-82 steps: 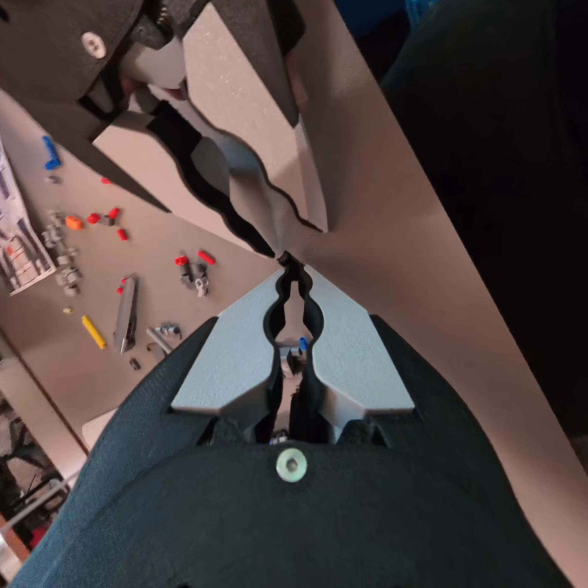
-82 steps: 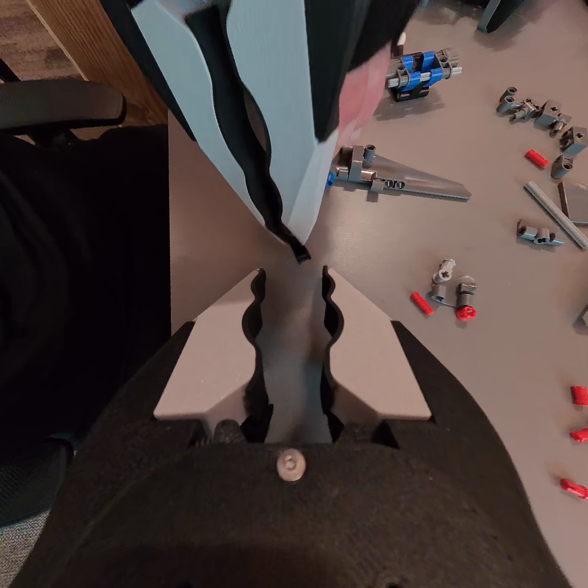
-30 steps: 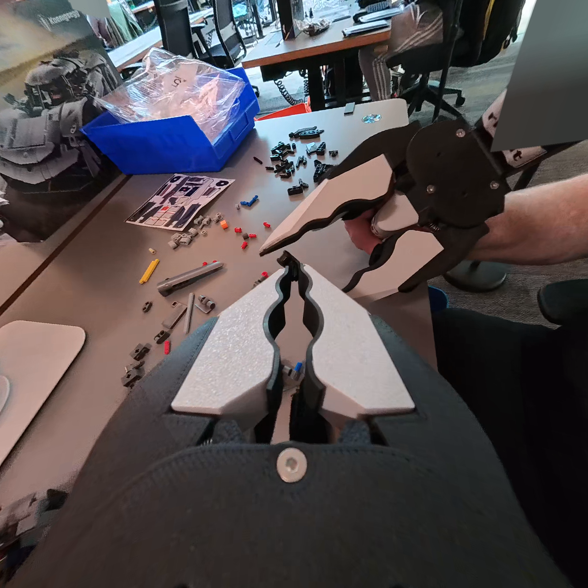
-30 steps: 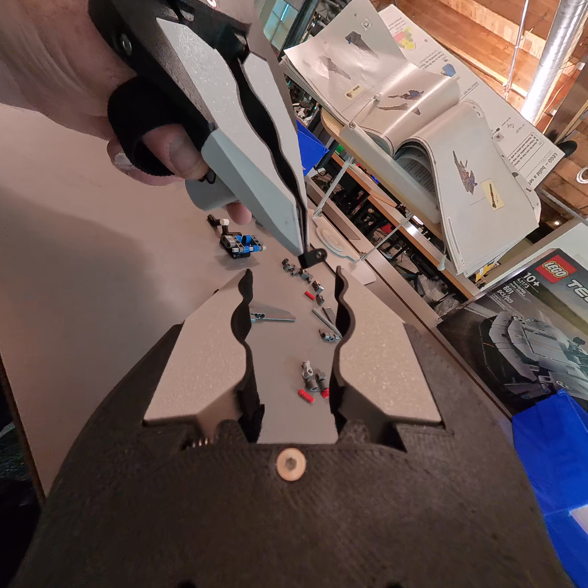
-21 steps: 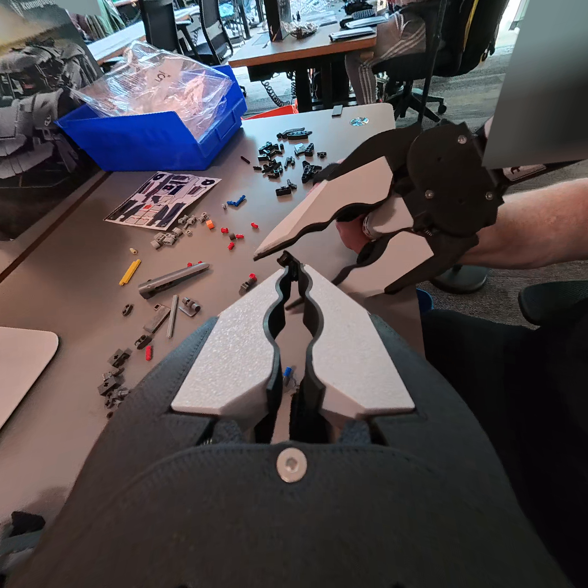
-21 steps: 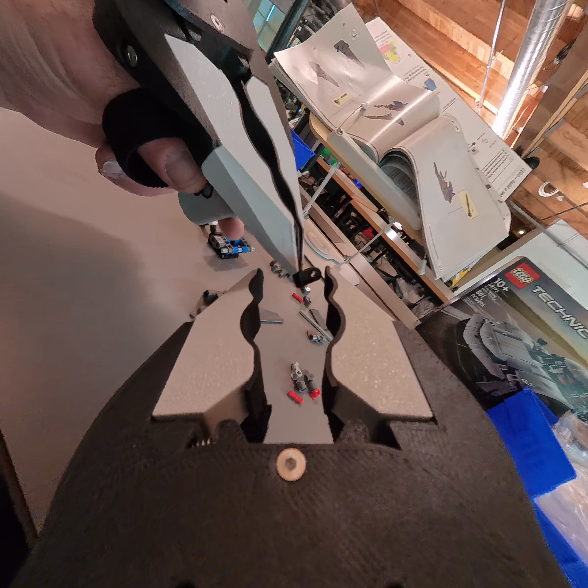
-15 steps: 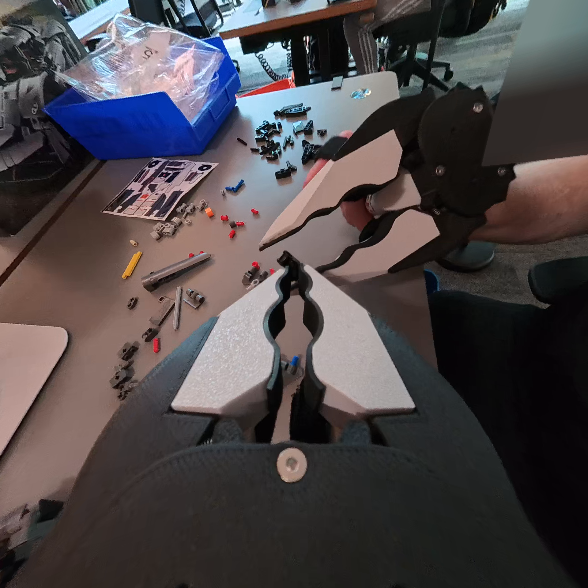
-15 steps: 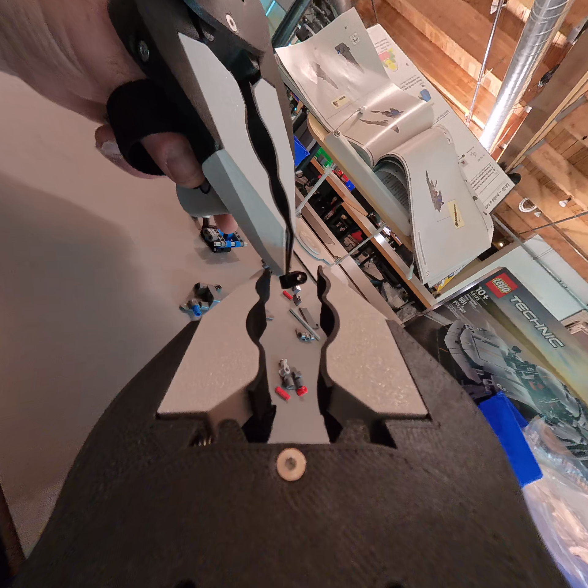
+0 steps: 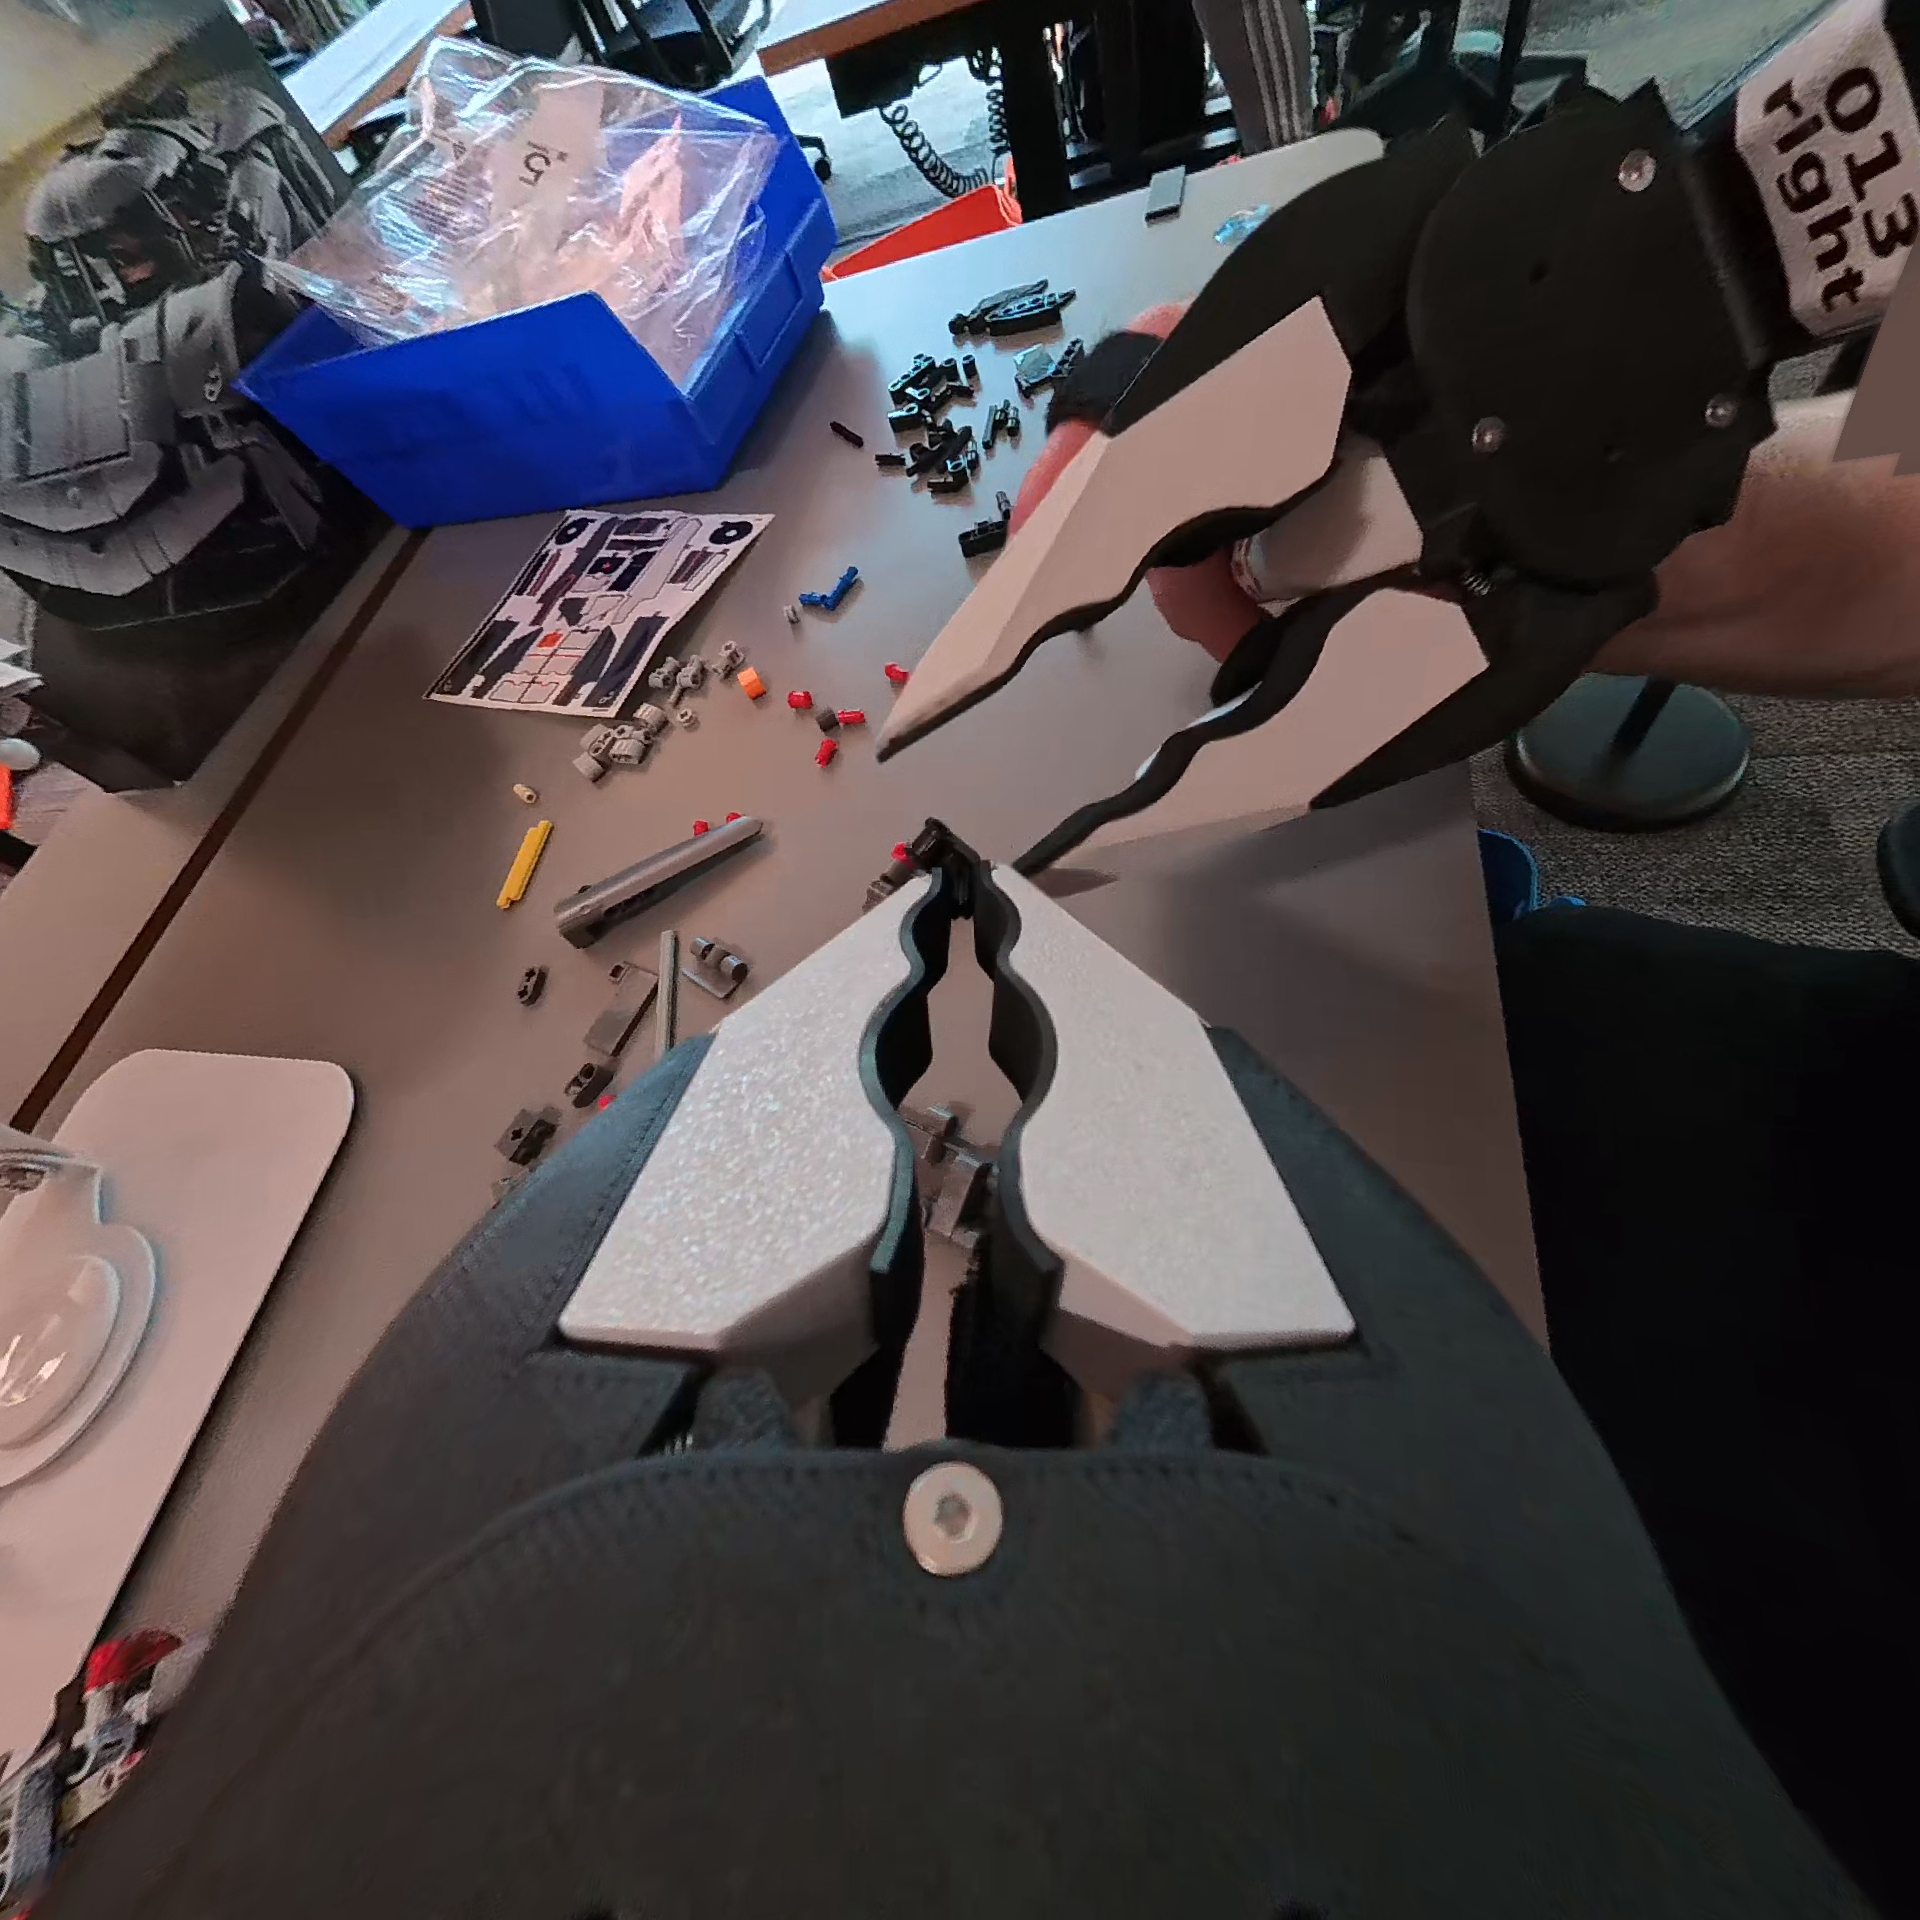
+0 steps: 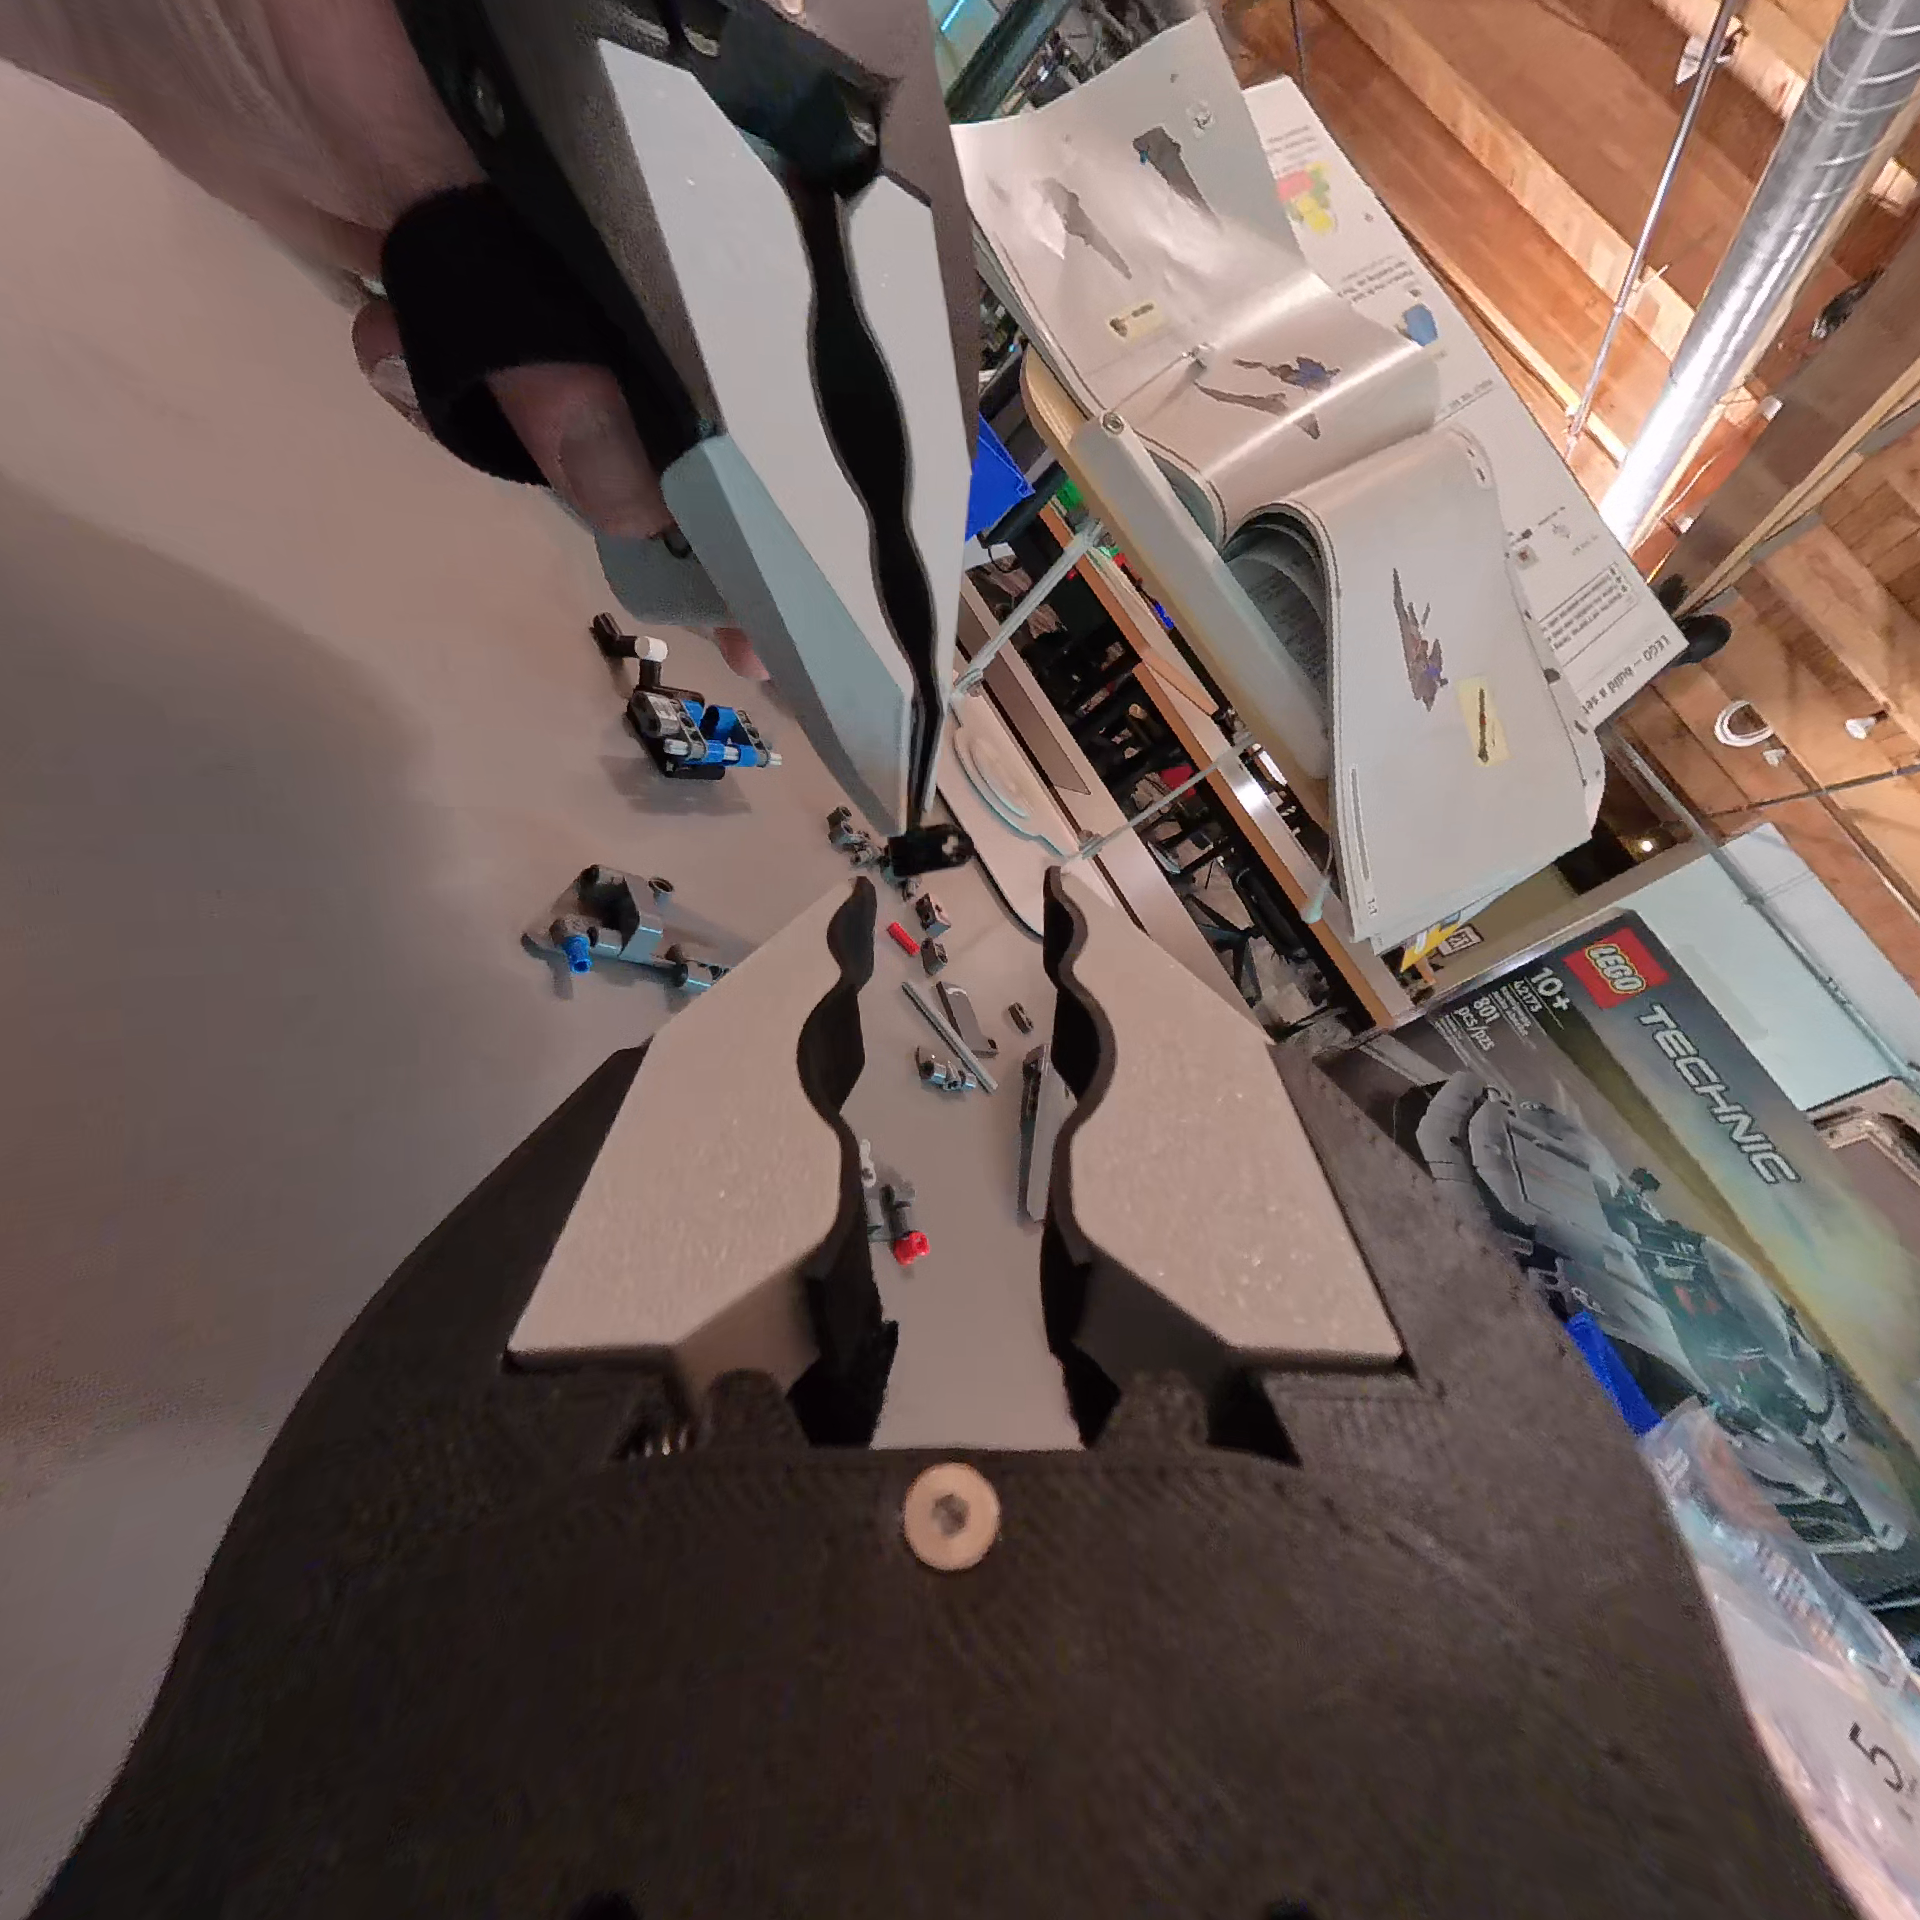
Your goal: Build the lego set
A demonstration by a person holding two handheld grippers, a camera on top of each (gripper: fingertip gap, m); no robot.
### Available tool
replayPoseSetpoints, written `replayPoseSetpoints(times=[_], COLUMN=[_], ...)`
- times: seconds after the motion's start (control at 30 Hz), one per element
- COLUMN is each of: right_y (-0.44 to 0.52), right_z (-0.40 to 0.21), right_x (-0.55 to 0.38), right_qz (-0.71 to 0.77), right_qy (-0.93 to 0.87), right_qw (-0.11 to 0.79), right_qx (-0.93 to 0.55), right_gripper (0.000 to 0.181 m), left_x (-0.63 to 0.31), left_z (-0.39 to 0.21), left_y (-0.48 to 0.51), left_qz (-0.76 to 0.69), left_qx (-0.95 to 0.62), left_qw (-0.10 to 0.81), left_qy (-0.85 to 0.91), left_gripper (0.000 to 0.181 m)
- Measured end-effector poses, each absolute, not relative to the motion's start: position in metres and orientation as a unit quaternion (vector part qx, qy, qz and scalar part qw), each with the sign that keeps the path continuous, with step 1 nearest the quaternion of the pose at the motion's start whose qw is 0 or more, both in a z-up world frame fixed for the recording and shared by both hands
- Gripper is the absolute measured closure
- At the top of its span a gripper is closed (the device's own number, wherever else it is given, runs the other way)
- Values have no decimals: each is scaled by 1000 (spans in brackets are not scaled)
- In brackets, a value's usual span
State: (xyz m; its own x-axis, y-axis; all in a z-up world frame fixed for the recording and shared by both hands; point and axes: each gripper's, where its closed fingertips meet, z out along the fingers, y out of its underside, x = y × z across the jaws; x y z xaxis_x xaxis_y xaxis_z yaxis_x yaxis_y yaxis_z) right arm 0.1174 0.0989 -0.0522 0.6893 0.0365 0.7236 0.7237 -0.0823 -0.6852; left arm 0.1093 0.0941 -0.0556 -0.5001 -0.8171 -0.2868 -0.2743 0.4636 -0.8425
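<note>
**Handing over a small black connector**

The left tongs point(image 9: 961, 878) are pinching a small black plastic lego connector point(image 10: 928, 847) at their tips, above the grey counter point(image 9: 1226, 966). The right tongs point(image 10: 951, 899) are standing spread just beside it, empty. A good handover probably means closing squarely on the free end before letting go. Farther off, loose red pins point(image 9: 831, 727), a grey beam point(image 9: 655, 878) and a blue plastic bin point(image 9: 540, 405) are cluttering the counter.

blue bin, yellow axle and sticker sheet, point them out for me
blue bin point(image 9: 540, 416), left wrist view, on its front wall
yellow axle point(image 9: 524, 864), left wrist view, mid-length of the rod
sticker sheet point(image 9: 603, 613), left wrist view, centre of the sheet
</note>
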Motion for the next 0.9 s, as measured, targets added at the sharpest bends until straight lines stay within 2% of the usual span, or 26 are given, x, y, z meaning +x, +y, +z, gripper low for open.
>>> replayPoseSetpoints(times=[0.23, 0.4, 0.9], right_y=[103, 105, 106], right_z=[-54, -56, -57], right_x=[113, 111, 111], right_qz=[-298, -300, -288], right_qy=[-294, -304, -304], right_qw=[606, 601, 597], right_qx=[-676, -676, -684], right_gripper=[155, 165, 168], left_x=[109, 109, 109], left_z=[-57, -56, -55], left_y=[88, 87, 88], left_qz=[-380, -381, -383], left_qx=[-344, -342, -346], left_qw=[345, 344, 357], left_qy=[787, 787, 778], left_gripper=[180, 180, 178])
